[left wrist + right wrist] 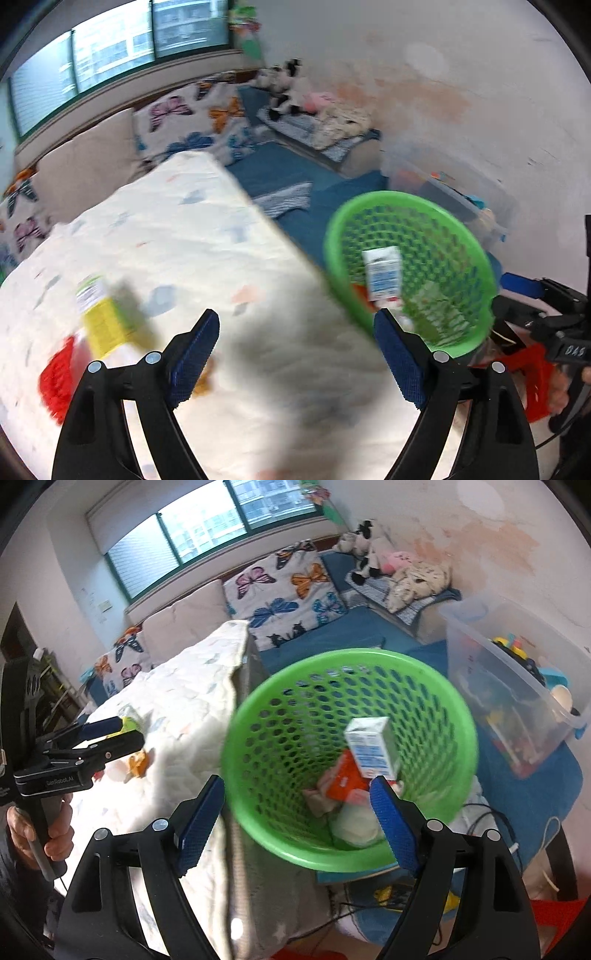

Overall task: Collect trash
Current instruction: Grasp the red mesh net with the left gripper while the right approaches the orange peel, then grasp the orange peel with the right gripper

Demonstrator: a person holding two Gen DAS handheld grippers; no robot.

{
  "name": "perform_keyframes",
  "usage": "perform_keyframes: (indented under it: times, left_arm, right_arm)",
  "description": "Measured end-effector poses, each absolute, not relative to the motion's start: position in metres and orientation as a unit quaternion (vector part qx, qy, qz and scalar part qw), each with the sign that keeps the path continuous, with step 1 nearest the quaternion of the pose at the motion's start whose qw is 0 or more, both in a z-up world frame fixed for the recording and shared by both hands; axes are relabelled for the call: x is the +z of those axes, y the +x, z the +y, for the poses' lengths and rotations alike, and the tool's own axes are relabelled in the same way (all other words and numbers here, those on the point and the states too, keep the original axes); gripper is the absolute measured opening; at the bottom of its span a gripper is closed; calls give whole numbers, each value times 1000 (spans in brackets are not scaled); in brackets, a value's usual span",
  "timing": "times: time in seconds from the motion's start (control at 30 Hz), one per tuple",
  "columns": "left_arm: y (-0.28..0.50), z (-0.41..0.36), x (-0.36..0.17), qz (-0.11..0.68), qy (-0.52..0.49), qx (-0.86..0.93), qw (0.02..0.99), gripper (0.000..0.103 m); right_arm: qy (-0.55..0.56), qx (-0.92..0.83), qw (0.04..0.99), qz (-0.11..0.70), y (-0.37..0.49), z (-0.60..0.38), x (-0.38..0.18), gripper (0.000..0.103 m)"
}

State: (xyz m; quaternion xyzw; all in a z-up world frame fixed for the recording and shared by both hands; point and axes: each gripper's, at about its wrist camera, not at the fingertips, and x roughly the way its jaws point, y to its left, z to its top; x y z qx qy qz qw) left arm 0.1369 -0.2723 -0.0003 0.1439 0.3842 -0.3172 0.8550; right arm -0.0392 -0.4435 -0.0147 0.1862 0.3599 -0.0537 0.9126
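Note:
A green mesh basket (332,656) stands on the floor beside the table and holds a white-and-blue carton (373,747), an orange-red packet (345,779) and crumpled white paper (356,827). My right gripper (297,823) hangs open above the basket's near rim with nothing between its fingers. My left gripper (295,354) is open and empty over the white-clothed table (184,240). A yellow-green carton (103,317) and a red item (59,373) lie on the table to its left, blurred. The basket (424,229) is to its right. An orange wrapper (138,764) lies on the cloth.
A clear plastic box of toys (517,686) stands right of the basket. A sofa with butterfly cushions (288,594) runs behind the table under the window. A red stool (535,384) and cables (369,904) are on the floor nearby. A hand (55,834) holds the left gripper's handle.

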Motion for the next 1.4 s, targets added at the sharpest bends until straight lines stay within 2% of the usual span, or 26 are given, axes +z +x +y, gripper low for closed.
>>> perform_keyframes:
  times: [0.6, 0.93, 1.13, 1.2, 1.3, 1.4]
  left_arm:
    - [208, -91, -5, 396, 86, -114, 907, 83]
    - [234, -61, -38, 439, 66, -91, 892, 82]
    - [238, -54, -50, 456, 45, -105, 883, 56]
    - [238, -54, -50, 456, 41, -109, 882, 43]
    - [235, -52, -46, 451, 35, -115, 885, 35]
    - [230, -48, -42, 446, 29, -121, 886, 30]
  right_arm:
    - [141, 30, 916, 375, 17, -361, -3, 81]
    - [117, 62, 912, 387, 44, -327, -5, 81]
    - [105, 83, 909, 395, 59, -310, -11, 81]
    - [99, 89, 907, 399, 64, -302, -13, 81]
    - [89, 101, 905, 404, 73, -291, -17, 81]
    - [76, 113, 902, 410, 82, -278, -22, 78]
